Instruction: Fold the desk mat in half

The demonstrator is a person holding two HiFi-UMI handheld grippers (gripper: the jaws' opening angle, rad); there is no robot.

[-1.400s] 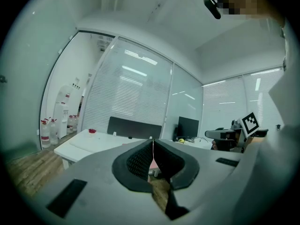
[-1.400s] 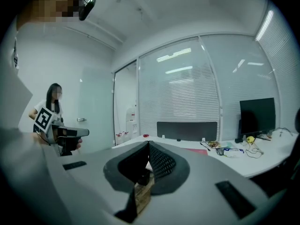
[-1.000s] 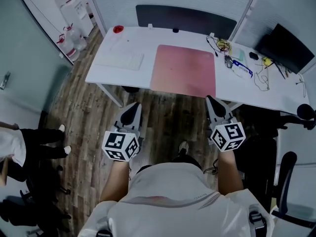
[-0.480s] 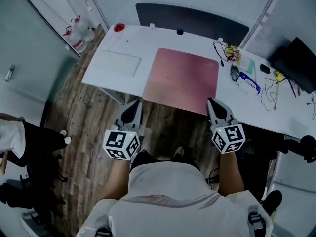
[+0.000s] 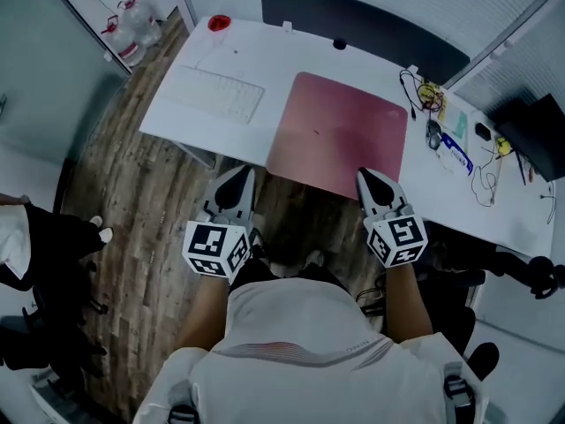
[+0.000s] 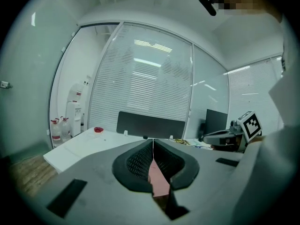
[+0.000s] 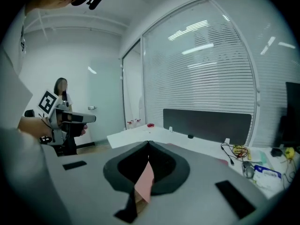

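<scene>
The pink desk mat (image 5: 340, 135) lies flat and unfolded on the white desk (image 5: 256, 60). My left gripper (image 5: 239, 177) hangs in front of the desk's near edge, just left of the mat's near-left corner, shut and holding nothing. My right gripper (image 5: 364, 176) is shut and empty too, and its tip sits over the mat's near edge toward the right corner. In the left gripper view the jaws meet at the tip, with a strip of the mat (image 6: 158, 181) showing below them. The right gripper view shows the same mat (image 7: 145, 182) beneath closed jaws.
A white keyboard (image 5: 217, 95) lies left of the mat and a red object (image 5: 219, 23) sits at the far left corner. A dark partition panel (image 5: 362, 25) runs along the back. Cables and small items (image 5: 441, 122) crowd the right side. A person (image 5: 35, 246) stands at left on the wooden floor.
The person has stepped closer to the desk. Both grippers have moved forward to the desk's near edge, and the right one now reaches the mat's front edge. The jaws stayed shut.
</scene>
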